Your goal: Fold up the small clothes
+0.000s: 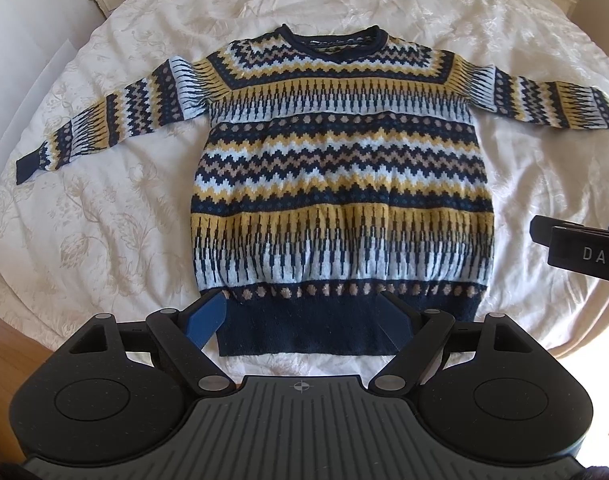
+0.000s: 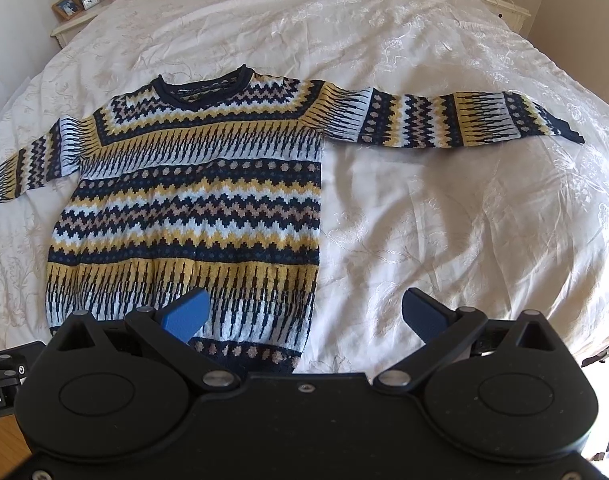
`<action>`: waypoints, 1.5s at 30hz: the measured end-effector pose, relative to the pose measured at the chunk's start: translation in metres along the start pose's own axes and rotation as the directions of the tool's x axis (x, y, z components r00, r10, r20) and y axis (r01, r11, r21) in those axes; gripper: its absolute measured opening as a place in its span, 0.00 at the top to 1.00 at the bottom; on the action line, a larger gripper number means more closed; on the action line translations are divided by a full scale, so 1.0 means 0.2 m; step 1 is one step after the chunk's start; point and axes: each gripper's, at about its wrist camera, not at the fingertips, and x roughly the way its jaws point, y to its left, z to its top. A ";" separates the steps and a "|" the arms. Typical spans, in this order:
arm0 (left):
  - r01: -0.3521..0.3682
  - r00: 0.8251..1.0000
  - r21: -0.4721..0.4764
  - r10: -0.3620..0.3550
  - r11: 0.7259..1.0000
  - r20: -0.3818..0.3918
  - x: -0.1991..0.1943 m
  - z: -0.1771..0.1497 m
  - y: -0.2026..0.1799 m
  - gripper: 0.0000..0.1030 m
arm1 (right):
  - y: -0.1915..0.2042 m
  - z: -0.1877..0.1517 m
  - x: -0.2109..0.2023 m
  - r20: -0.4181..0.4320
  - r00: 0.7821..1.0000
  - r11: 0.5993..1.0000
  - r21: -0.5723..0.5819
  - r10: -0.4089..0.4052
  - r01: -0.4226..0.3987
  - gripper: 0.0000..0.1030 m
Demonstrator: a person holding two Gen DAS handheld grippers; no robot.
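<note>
Bedspread (image 1: 104,220) bears flat sweater (image 1: 340,168); right cuff cropped.

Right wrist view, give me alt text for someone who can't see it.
A patterned knit sweater in navy, yellow and pale blue lies flat, front up, on a cream bedspread, both sleeves spread out sideways. The open right claw hovers over the hem's right corner, holding nothing. Nightstands with small items stand at both far corners.
</note>
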 end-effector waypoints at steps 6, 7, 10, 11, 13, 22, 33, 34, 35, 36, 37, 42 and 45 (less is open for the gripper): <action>0.005 1.000 0.006 -0.005 1.000 -0.004 0.03 0.06 0.04 0.21 | 0.03 0.04 0.03 -0.017 1.000 1.000 0.017 0.004 -0.004 0.01; 0.006 1.000 0.009 -0.006 1.000 -0.003 0.03 0.08 0.05 0.21 | 0.03 0.05 0.03 -0.019 1.000 1.000 0.021 0.005 -0.005 0.02; 0.012 1.000 0.015 -0.012 1.000 0.006 0.04 0.13 0.08 0.23 | 0.05 0.08 0.05 -0.019 1.000 0.999 0.035 0.009 -0.009 0.02; 0.014 1.000 0.017 -0.014 1.000 0.010 0.04 0.14 0.09 0.28 | 0.05 0.10 0.05 -0.017 1.000 0.999 0.041 0.010 -0.009 0.02; 0.021 1.000 0.022 -0.021 1.000 0.019 0.04 0.19 0.11 0.29 | 0.06 0.12 0.06 -0.014 1.000 0.999 0.053 0.010 -0.009 0.02; 0.063 0.985 0.070 -0.074 0.996 0.154 0.02 0.41 0.19 0.32 | 0.05 0.22 0.08 0.065 0.998 0.988 0.152 -0.008 -0.002 0.02; 0.158 0.920 0.127 -0.192 0.979 0.343 -0.01 0.62 0.16 0.32 | -0.13 0.29 0.04 0.209 0.973 0.974 0.222 -0.097 0.050 0.02; 0.161 0.917 0.129 -0.197 0.978 0.348 -0.01 0.63 0.14 0.32 | -0.15 0.30 0.04 0.214 0.972 0.974 0.223 -0.098 0.049 0.02; 0.164 0.912 0.130 -0.201 0.978 0.358 -0.01 0.63 0.13 0.32 | -0.18 0.30 0.05 0.219 0.971 0.974 0.224 -0.098 0.048 0.02; 0.164 0.906 0.127 -0.200 0.978 0.372 -0.01 0.63 0.12 0.32 | -0.22 0.31 0.06 0.222 0.970 0.973 0.224 -0.097 0.046 0.02; 0.161 0.900 0.124 -0.197 0.979 0.388 -0.01 0.64 0.10 0.32 | -0.25 0.32 0.07 0.222 0.970 0.974 0.224 -0.097 0.046 0.02; 0.146 0.910 0.099 -0.173 0.984 0.378 0.02 0.66 0.01 0.32 | -0.46 0.39 0.16 0.183 0.979 0.975 0.215 -0.088 0.047 0.02; 0.158 0.935 0.071 -0.172 0.985 0.310 0.08 0.69 -0.03 0.32 | -0.62 0.44 0.22 0.150 0.985 0.975 0.218 -0.085 0.051 0.05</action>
